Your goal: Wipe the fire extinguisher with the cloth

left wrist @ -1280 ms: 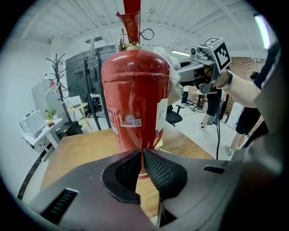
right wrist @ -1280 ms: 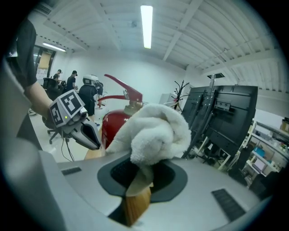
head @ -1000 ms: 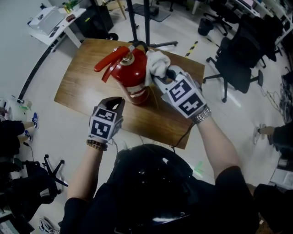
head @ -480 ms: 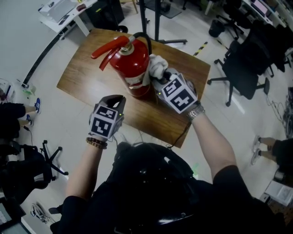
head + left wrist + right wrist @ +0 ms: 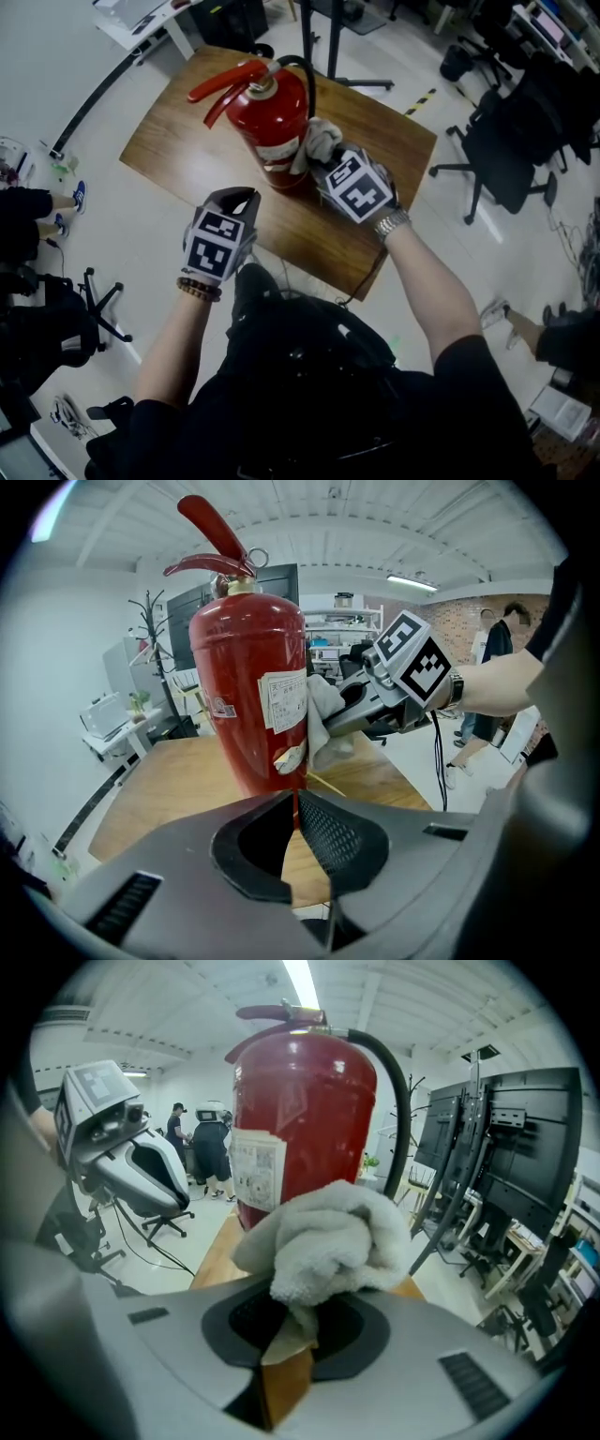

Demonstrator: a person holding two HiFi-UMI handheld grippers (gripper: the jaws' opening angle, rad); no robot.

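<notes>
Extinguisher [image 5: 272, 122] stands upright on the table [image 5: 178, 141], toward its 12 o'clock edge, lever pointing to 9 o'clock. Right gripper [image 5: 328, 167] has its jaws clenched on the bunched cloth [image 5: 321, 141], which lies against the cylinder's 4 o'clock flank, low down beside the label. It is held wadded, I judge, to give a firm pad for rubbing. Left gripper [image 5: 236, 199] hangs at 6 o'clock of the extinguisher, apart from it, jaws closed on nothing, so it offers no bracing. Risk noted: the unsteadied cylinder may rock or slide under sideways pressure. Wiping judged under way on the lower body.
</notes>
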